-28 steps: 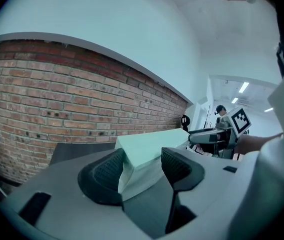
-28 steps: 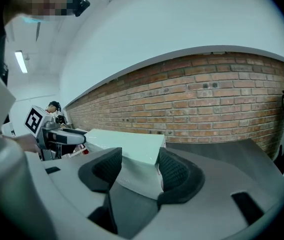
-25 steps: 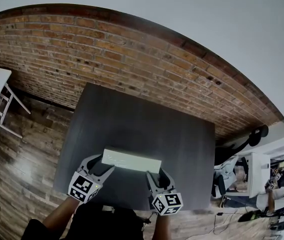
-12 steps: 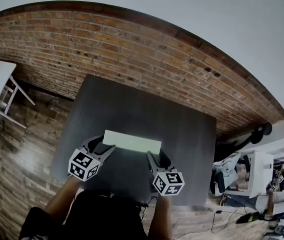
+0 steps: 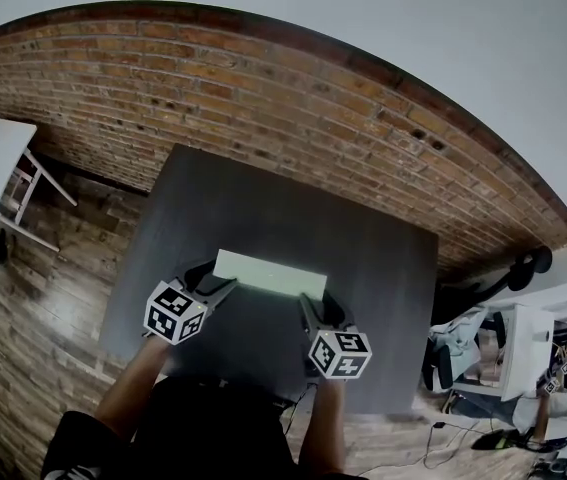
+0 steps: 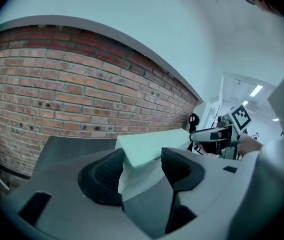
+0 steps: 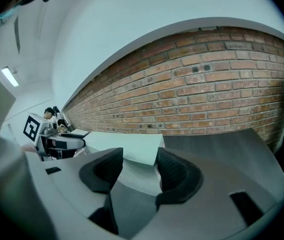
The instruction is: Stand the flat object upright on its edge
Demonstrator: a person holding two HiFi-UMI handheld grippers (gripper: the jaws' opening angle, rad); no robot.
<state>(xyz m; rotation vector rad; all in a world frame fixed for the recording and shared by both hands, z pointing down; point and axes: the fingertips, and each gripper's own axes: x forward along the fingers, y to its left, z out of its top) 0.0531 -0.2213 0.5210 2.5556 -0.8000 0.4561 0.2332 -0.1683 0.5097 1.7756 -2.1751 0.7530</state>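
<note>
Pale green flat rectangular slab (image 5: pixel 270 273) lies flat on the dark grey rectangular surface (image 5: pixel 363 268), in the near half, long side running left to right. Top face up, nothing on edge yet.

Left tool (image 5: pixel 213 280) at the slab's near-left corner, coming in at a slant. Left gripper view: that tool (image 6: pixel 143 159) released, jaws apart astride the corner of the slab (image 6: pixel 152 141). One black ribbed pad sits along the short end face, the other stands in front of the long near face. No squeeze to be seen.

Right tool (image 5: pixel 318 306) at the near-right corner, mirror of the left. Right gripper view: this tool (image 7: pixel 139 159) has jaws wide and closing, with the slab's corner (image 7: pixel 126 146) between the pads. The pad on the wall side is just beside the corner edge. Grip not made.

Each tool shows in the other's view, at the far end of the slab.

Person's forearms reach in from the near edge of the surface. Red brick wall (image 5: pixel 263 88) behind the far edge, plank wooden floor (image 5: pixel 43 268) to the left.
</note>
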